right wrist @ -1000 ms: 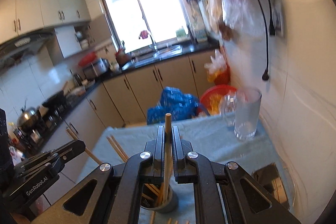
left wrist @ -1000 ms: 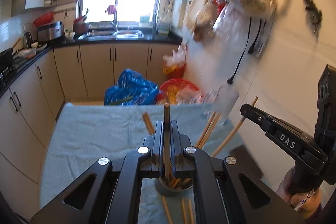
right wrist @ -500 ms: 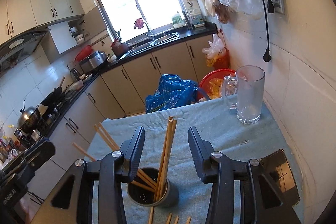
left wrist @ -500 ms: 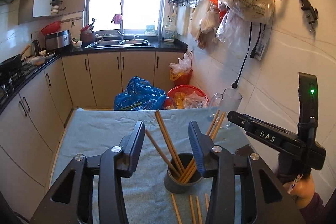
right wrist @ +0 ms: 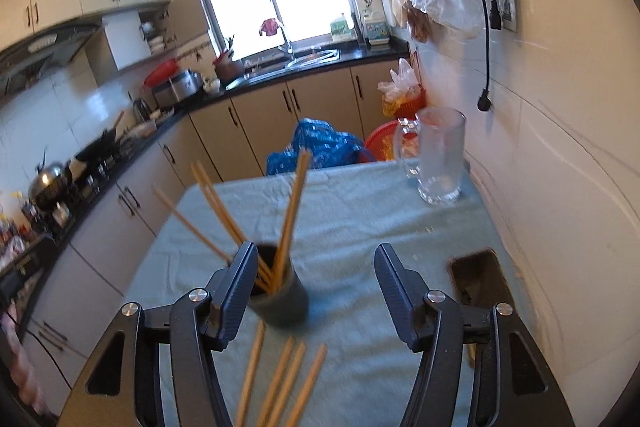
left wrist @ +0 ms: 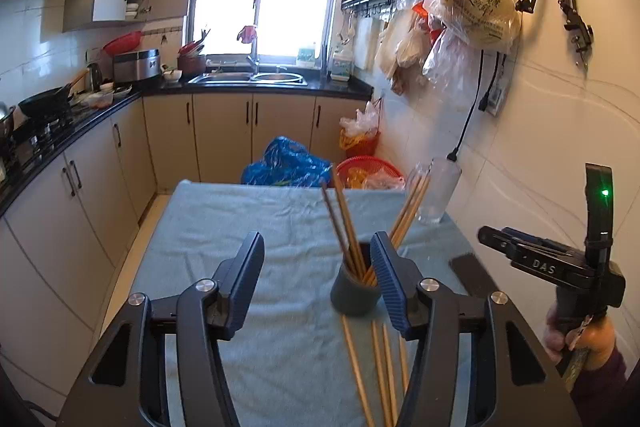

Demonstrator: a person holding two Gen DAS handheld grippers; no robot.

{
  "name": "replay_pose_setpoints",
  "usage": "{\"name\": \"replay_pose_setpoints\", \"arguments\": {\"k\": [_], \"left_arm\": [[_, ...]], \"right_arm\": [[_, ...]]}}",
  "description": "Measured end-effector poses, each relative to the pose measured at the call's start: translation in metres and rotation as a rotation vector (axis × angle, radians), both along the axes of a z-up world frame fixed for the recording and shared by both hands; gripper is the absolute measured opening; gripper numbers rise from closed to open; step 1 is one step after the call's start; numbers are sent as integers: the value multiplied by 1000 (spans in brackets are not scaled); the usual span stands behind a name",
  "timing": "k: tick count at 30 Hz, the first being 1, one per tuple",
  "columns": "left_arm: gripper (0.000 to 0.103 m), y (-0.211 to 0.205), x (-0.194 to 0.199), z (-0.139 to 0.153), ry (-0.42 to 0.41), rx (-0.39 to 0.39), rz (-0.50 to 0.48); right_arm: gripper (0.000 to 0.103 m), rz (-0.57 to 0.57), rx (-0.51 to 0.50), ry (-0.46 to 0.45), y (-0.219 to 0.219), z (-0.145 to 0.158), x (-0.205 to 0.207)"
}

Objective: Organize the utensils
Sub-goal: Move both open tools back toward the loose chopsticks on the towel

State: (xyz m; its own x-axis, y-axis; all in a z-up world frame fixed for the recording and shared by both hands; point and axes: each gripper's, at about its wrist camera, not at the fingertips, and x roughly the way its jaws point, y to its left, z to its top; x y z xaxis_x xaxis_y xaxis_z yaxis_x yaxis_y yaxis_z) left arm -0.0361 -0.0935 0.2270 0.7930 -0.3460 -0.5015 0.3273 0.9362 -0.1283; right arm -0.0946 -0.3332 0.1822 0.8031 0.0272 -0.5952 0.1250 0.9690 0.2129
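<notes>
A dark grey cup (left wrist: 354,293) stands on the teal cloth (left wrist: 240,227) with several wooden chopsticks (left wrist: 344,227) leaning in it. More chopsticks (left wrist: 380,367) lie loose on the cloth in front of it. My left gripper (left wrist: 318,267) hovers just short of the cup; its jaws are opening and nothing is between them. My right gripper (right wrist: 316,279) has the cup (right wrist: 280,303) beside its left finger, and its jaws are opening on nothing too. In the left wrist view the right gripper (left wrist: 492,237) shows at the right, held by a hand (left wrist: 580,343).
A glass mug (right wrist: 440,155) stands at the table's far right corner by the tiled wall. A flat dark object (right wrist: 480,279) lies on the cloth near the right edge. Loose chopsticks (right wrist: 280,379) lie near the front. Kitchen cabinets and a blue bag (left wrist: 288,163) are beyond the table.
Each gripper was shut on an upright chopstick over the cup. Both have opened and let go, the chopsticks now stand in the cup, and both grippers have drawn back from it.
</notes>
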Motion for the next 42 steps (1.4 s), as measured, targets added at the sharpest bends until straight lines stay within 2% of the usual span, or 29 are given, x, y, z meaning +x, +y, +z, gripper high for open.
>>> {"name": "replay_pose_setpoints", "arguments": {"k": [12,17,24,29,33,39,42], "left_arm": [[56,37,-40,-45,92,-18,59],[56,39,-45,-65,136,-8,64],[56,24,-39,-102,230,59,46],[56,-1,-27,-137,315,144,1],[56,-27,-14,-163,388,179,-51],[56,-69,6,-193,448,221,-128],[50,-84,16,-205,470,246,-145]], "right_arm": [[75,16,-165,125,0,-25,-76],[77,39,-220,183,7,-48,-98],[77,64,-113,258,13,-93,-99],[77,89,-40,296,18,-120,-95],[77,108,-5,331,22,-139,-88],[77,139,30,357,29,-158,-77],[77,157,38,365,35,-162,-70]]}}
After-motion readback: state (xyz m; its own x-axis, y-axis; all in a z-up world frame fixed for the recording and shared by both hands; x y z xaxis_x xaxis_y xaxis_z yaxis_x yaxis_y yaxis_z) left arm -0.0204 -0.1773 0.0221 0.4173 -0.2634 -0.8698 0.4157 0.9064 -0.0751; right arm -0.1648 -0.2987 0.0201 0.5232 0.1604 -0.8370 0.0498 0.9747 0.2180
